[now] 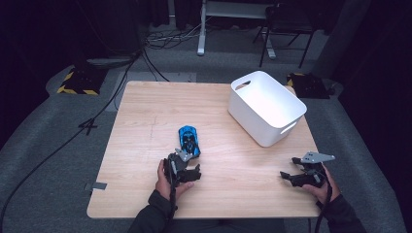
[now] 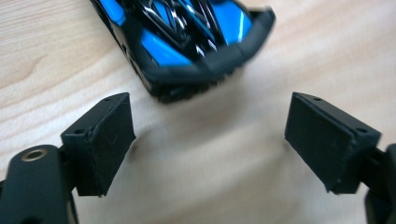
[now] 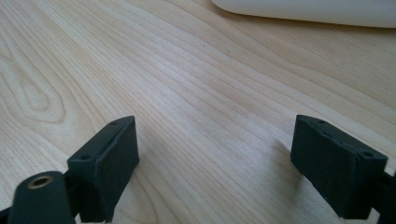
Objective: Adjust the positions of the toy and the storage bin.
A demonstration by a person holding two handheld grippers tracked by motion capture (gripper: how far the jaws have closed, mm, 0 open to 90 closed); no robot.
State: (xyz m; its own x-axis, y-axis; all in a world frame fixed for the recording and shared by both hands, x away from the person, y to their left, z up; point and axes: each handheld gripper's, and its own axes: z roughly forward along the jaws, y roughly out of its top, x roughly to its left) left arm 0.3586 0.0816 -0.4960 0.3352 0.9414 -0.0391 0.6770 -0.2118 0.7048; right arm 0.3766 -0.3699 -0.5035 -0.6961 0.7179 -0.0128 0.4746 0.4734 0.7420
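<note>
A blue and black toy car (image 1: pixel 189 141) rests on the wooden table (image 1: pixel 141 116), near its middle. My left gripper (image 1: pixel 187 171) sits just on the near side of the car, held in a hand. In the left gripper view the car's blunt end (image 2: pixel 187 42) lies just ahead of the two black jaws, and my left gripper (image 2: pixel 210 126) is open with only bare wood between its pads. My right gripper (image 1: pixel 291 177) rests low at the table's near right. In its own view my right gripper (image 3: pixel 215 144) stands open over bare wood.
A white plastic bin (image 1: pixel 267 107) with handle slots stands at the table's far right; its lower edge (image 3: pixel 303 9) shows at the top of the right gripper view. Cables, a chair and a desk frame stand on the grey floor beyond the table.
</note>
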